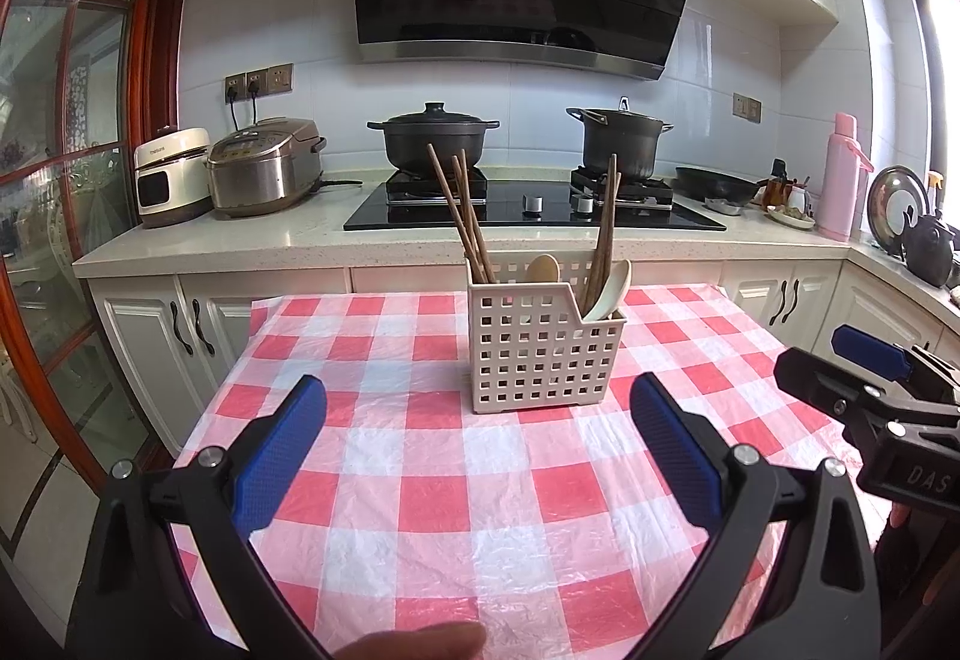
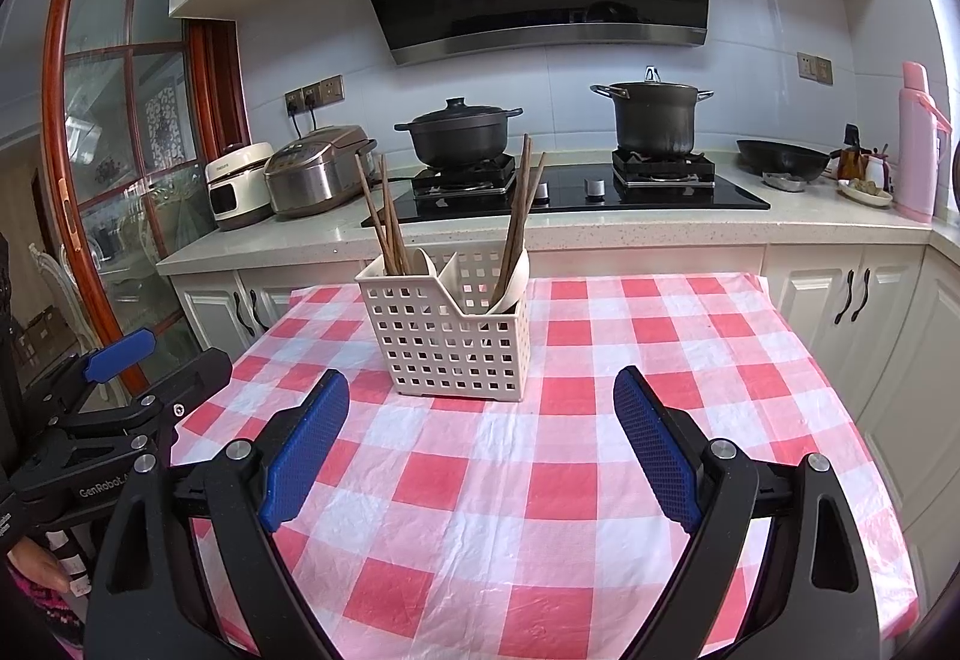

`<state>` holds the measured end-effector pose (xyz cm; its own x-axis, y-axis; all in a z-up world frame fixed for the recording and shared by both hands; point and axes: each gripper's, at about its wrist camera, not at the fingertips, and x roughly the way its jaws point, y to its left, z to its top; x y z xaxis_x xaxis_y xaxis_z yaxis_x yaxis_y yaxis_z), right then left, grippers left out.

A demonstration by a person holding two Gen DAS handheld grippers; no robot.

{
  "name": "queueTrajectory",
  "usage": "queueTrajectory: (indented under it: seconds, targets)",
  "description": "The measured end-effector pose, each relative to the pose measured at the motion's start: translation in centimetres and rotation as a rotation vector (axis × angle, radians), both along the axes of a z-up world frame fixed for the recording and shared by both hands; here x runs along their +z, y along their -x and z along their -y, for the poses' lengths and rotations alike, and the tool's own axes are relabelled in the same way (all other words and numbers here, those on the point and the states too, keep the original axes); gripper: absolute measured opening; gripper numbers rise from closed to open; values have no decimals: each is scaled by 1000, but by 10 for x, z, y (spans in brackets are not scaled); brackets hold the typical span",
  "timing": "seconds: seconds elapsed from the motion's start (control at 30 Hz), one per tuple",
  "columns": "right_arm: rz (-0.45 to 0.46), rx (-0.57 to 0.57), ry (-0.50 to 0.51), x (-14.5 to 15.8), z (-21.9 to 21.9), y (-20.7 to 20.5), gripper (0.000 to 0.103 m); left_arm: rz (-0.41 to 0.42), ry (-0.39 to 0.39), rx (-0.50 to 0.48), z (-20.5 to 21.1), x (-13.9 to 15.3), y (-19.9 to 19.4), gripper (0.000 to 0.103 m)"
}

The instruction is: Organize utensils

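Observation:
A cream perforated utensil holder stands on the red-and-white checked tablecloth; it also shows in the right wrist view. Brown chopsticks lean out of its left compartment, more chopsticks out of its right. A wooden spoon and a cream spoon sit inside. My left gripper is open and empty, short of the holder. My right gripper is open and empty, also short of it and slightly to its right.
Behind the table runs a counter with a stove, two black pots, rice cookers, a pan and a pink flask. White cabinets stand below. A glass door is at the left.

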<state>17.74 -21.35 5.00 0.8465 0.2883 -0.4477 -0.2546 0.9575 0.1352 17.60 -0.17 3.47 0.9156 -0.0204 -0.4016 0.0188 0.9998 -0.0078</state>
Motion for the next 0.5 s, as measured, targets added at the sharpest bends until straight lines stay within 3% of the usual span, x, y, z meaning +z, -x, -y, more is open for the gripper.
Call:
queueTrajectory:
  seconds: [0.5]
  targets:
    - [0, 0, 1, 1, 0, 1, 84, 1, 0, -1, -1, 2, 1, 98]
